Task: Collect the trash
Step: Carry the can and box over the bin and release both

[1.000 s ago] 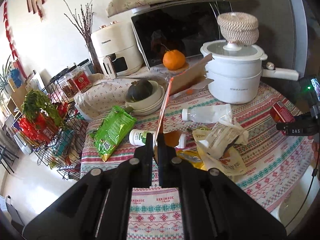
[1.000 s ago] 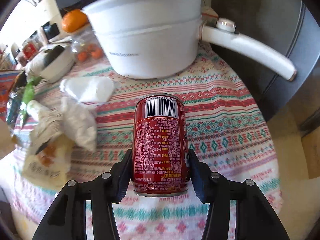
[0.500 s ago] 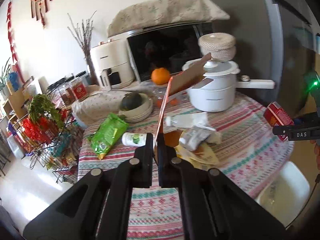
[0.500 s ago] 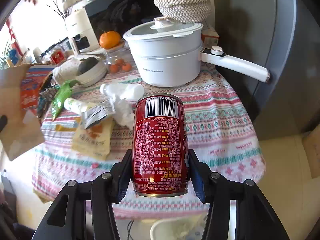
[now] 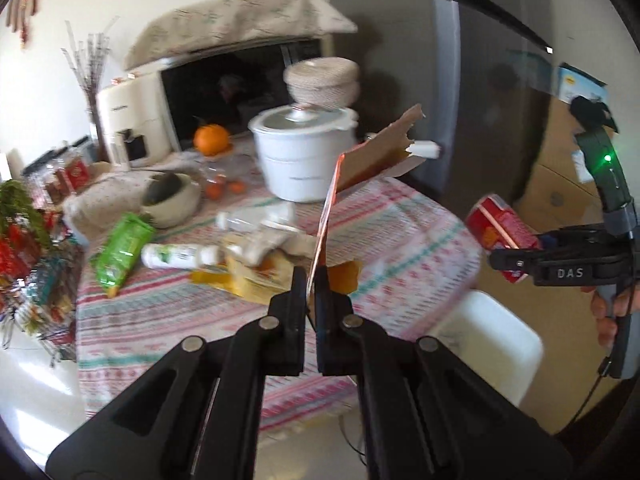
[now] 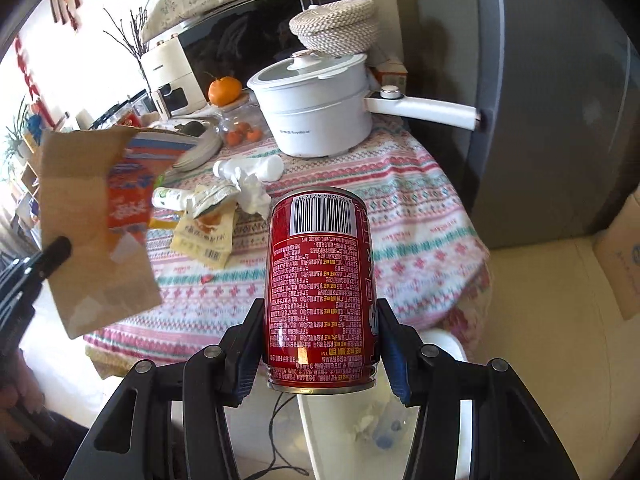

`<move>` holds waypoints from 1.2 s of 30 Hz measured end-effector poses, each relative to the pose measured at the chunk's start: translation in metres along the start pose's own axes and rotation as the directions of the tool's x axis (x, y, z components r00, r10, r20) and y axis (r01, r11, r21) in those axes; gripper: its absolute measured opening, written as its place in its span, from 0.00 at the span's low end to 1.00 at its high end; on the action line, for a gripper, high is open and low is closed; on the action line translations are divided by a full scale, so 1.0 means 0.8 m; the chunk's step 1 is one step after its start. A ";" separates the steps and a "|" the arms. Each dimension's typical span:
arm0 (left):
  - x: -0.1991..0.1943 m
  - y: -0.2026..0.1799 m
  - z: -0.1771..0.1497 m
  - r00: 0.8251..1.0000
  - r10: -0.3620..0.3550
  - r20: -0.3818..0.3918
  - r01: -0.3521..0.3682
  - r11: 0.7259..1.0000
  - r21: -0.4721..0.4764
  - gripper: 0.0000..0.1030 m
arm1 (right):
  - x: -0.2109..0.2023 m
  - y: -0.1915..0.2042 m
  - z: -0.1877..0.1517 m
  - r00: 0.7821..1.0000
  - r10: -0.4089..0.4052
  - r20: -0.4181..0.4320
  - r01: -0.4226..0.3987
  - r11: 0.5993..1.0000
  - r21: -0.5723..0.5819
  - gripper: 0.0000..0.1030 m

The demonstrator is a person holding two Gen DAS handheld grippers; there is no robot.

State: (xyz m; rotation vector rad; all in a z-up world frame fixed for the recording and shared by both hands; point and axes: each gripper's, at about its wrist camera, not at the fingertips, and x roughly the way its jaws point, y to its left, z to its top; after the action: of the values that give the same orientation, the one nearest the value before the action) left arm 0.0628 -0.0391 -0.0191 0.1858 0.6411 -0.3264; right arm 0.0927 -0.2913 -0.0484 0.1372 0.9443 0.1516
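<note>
My left gripper (image 5: 312,280) is shut on a flattened cardboard carton (image 5: 330,208), seen edge-on here and broadside in the right wrist view (image 6: 96,216). My right gripper (image 6: 320,344) is shut on a red drink can (image 6: 318,288), held upright off the table's near edge. A white trash bin (image 6: 360,432) stands just below the can, with scraps inside it; the bin (image 5: 488,340) also shows beside the table. On the patterned tablecloth (image 5: 400,240) lie a green snack bag (image 5: 124,244), a white bottle (image 5: 180,256), a clear bottle (image 5: 256,216) and yellow wrappers (image 5: 256,276).
A white pot (image 5: 304,160) with a long handle stands at the back of the table, with an orange (image 5: 210,140), a bowl (image 5: 172,200), an air fryer and a microwave behind. A wire rack (image 5: 24,264) stands left. Cardboard boxes (image 5: 560,184) and a grey fridge stand right.
Both grippers have drawn back from the table with their loads. The can has risen and now hangs over the white bin. The carton has swung toward the right.
</note>
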 end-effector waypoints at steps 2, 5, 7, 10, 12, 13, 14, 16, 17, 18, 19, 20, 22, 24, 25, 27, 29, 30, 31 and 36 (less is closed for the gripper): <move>0.004 -0.013 -0.006 0.998 -0.054 -0.025 0.054 0.999 0.001 0.04 | -0.005 -0.009 -0.014 1.000 0.003 -0.010 -0.003 1.000 0.017 0.52; 0.016 -0.037 -0.020 0.986 -0.142 -0.092 0.144 0.990 0.007 0.04 | -0.001 -0.025 -0.034 0.999 -0.002 -0.047 0.005 0.998 0.055 0.52; 0.027 -0.054 -0.032 0.971 -0.187 -0.147 0.192 0.981 0.020 0.04 | 0.006 -0.037 -0.048 0.997 -0.009 -0.078 0.015 0.997 0.074 0.52; 0.044 -0.078 -0.045 0.949 -0.226 -0.219 0.239 0.970 0.037 0.04 | 0.014 -0.059 -0.069 0.991 -0.025 -0.129 0.037 0.995 0.097 0.52; 0.058 -0.095 -0.056 0.928 -0.252 -0.275 0.271 0.962 0.035 0.04 | 0.019 -0.071 -0.081 0.986 -0.038 -0.159 0.056 0.993 0.107 0.52; 0.063 -0.102 -0.062 0.917 -0.267 -0.298 0.288 0.957 0.030 0.04 | 0.021 -0.079 -0.088 0.983 -0.048 -0.178 0.069 0.991 0.114 0.52; 0.071 -0.110 -0.067 0.899 -0.294 -0.324 0.313 0.950 0.008 0.04 | 0.023 -0.086 -0.093 0.980 -0.052 -0.190 0.076 0.990 0.120 0.52; 0.080 -0.118 -0.071 0.879 -0.336 -0.339 0.348 0.937 -0.027 0.04 | 0.025 -0.097 -0.101 0.975 -0.061 -0.212 0.090 0.987 0.133 0.52; 0.085 -0.125 -0.073 0.869 -0.354 -0.345 0.363 0.931 -0.040 0.04 | 0.026 -0.103 -0.105 0.972 -0.064 -0.224 0.097 0.985 0.140 0.52; 0.091 -0.132 -0.077 0.861 -0.361 -0.357 0.370 0.928 -0.047 0.04 | 0.026 -0.108 -0.108 0.970 -0.064 -0.233 0.100 0.984 0.146 0.52; 0.095 -0.139 -0.080 0.856 -0.364 -0.368 0.372 0.927 -0.051 0.04 | 0.027 -0.113 -0.112 0.968 -0.064 -0.244 0.104 0.983 0.152 0.52; 0.103 -0.148 -0.085 0.849 -0.361 -0.387 0.371 0.927 -0.052 0.04 | 0.029 -0.119 -0.116 0.964 -0.067 -0.259 0.111 0.981 0.160 0.52; 0.115 -0.159 -0.093 0.847 -0.346 -0.403 0.359 0.932 -0.045 0.04 | 0.029 -0.127 -0.122 0.959 -0.073 -0.274 0.122 0.978 0.169 0.52; 0.129 -0.166 -0.099 0.844 -0.342 -0.413 0.354 0.934 -0.049 0.04 | 0.031 -0.136 -0.128 0.954 -0.072 -0.290 0.131 0.974 0.187 0.52; 0.135 -0.169 -0.102 0.842 -0.343 -0.416 0.354 0.934 -0.054 0.04 | 0.032 -0.141 -0.131 0.952 -0.069 -0.298 0.132 0.972 0.196 0.52; 0.147 -0.173 -0.107 0.839 -0.342 -0.422 0.352 0.934 -0.056 0.04 | 0.035 -0.149 -0.137 0.947 -0.063 -0.314 0.134 0.969 0.209 0.52; 0.156 -0.175 -0.112 0.841 -0.338 -0.422 0.352 0.935 -0.049 0.05 | 0.039 -0.157 -0.144 0.941 -0.053 -0.335 0.134 0.965 0.225 0.52; 0.159 -0.177 -0.114 0.845 -0.332 -0.420 0.347 0.937 -0.041 0.05 | 0.041 -0.160 -0.145 0.938 -0.049 -0.343 0.134 0.964 0.229 0.52; 0.163 -0.178 -0.117 0.849 -0.323 -0.418 0.342 0.939 -0.032 0.05 | 0.045 -0.160 -0.146 0.934 -0.046 -0.354 0.136 0.963 0.233 0.52; 0.173 -0.178 -0.124 0.860 -0.289 -0.421 0.316 0.949 -0.008 0.09 | 0.060 -0.164 -0.157 0.914 -0.041 -0.403 0.147 0.961 0.235 0.52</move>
State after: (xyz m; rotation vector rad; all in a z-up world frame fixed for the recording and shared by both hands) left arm 0.0618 -0.1783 -0.1921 0.2164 1.0927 -0.6217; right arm 0.0274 -0.4046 -0.1831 0.3121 1.3734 -0.0408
